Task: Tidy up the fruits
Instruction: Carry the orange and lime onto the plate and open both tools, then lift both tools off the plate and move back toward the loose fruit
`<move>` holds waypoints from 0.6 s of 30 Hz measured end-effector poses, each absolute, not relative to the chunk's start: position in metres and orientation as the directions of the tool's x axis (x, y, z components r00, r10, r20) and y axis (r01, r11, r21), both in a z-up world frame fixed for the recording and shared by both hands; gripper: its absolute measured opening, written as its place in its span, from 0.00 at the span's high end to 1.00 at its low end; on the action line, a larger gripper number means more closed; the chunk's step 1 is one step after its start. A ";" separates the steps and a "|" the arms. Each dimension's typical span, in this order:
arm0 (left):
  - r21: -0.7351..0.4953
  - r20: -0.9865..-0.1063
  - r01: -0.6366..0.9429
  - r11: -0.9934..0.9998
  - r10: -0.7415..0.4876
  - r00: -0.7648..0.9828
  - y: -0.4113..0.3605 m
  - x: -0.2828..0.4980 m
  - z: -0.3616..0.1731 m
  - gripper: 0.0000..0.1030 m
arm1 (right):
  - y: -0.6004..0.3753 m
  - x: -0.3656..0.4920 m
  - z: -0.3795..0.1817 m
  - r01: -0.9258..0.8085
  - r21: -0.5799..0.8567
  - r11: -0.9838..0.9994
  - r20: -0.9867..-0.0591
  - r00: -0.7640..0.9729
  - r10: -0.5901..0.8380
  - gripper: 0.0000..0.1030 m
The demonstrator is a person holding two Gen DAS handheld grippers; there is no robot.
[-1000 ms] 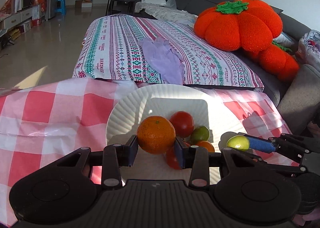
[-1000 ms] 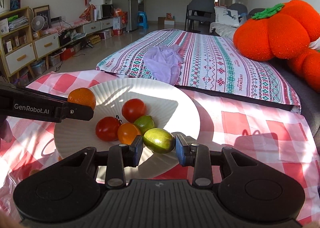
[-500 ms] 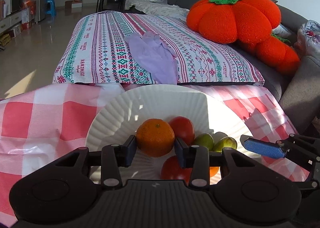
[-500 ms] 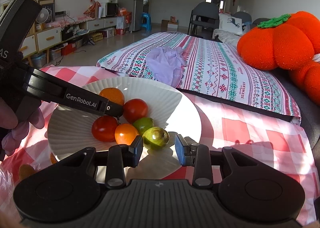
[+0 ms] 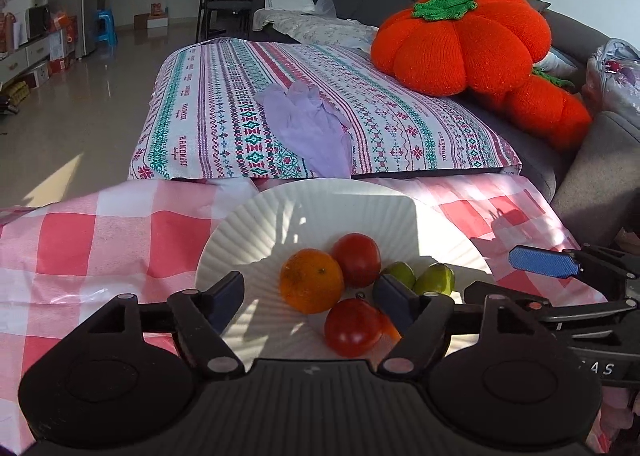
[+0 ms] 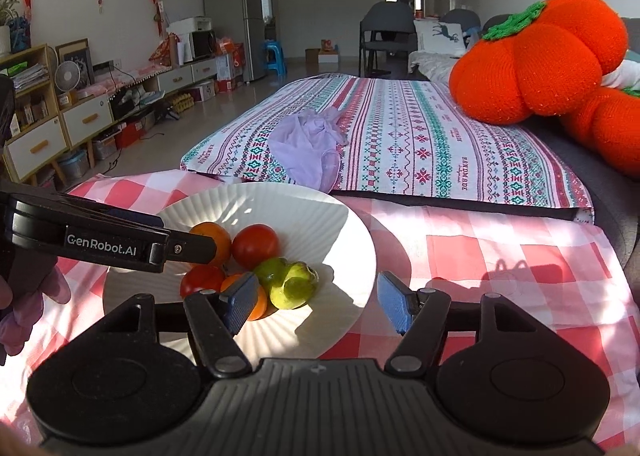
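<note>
A white ribbed plate [image 5: 280, 224] [image 6: 304, 212] sits on the red-checked cloth and holds several fruits. The orange [image 5: 311, 280] [image 6: 214, 240] lies on the plate beside two red tomatoes [image 5: 357, 259] [image 5: 352, 327] and two green limes [image 5: 437, 279] [image 5: 400, 274]. A small orange fruit [image 6: 260, 302] lies behind the right gripper's left finger. My left gripper [image 5: 310, 302] is open and empty around the orange. My right gripper [image 6: 316, 304] is open and empty just behind the nearer lime [image 6: 294, 286], over the plate's near rim.
A striped patterned cushion [image 5: 320, 124] with a lilac glove [image 5: 312, 136] lies just beyond the plate. Orange knitted pumpkins [image 5: 464, 40] and a grey sofa [image 5: 592, 160] stand at the right. The checked cloth [image 6: 480, 256] spreads to both sides.
Both grippers have opened. The orange left my left gripper and the lime left my right gripper; both now rest on the plate. Both grippers have drawn back slightly.
</note>
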State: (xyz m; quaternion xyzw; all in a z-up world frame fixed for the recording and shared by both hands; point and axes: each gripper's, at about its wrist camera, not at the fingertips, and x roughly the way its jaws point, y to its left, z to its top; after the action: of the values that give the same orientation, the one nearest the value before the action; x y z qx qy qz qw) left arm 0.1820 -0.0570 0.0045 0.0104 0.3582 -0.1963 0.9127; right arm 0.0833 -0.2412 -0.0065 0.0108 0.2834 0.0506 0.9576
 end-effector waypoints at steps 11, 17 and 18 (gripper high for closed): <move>-0.099 -0.655 0.336 0.937 -0.315 0.686 -0.032 0.146 0.015 0.12 | -0.255 0.077 -0.003 -0.073 0.117 0.990 -0.559 0.819 0.126 0.29; -0.084 -0.665 0.325 0.942 -0.296 0.686 -0.024 0.121 0.015 0.04 | -0.247 0.068 -0.005 -0.103 0.087 0.991 -0.594 0.793 0.135 0.21; -0.083 -0.668 0.322 0.943 -0.292 0.684 -0.023 0.118 0.015 0.04 | -0.245 0.067 -0.005 -0.108 0.083 0.991 -0.598 0.790 0.137 0.21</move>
State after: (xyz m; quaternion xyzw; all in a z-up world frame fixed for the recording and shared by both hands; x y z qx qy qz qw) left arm 0.1177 -0.0230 0.0147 0.0206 0.3606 -0.1674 0.9174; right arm 0.0668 -0.2447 -0.0048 0.0223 0.3177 0.0648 0.9457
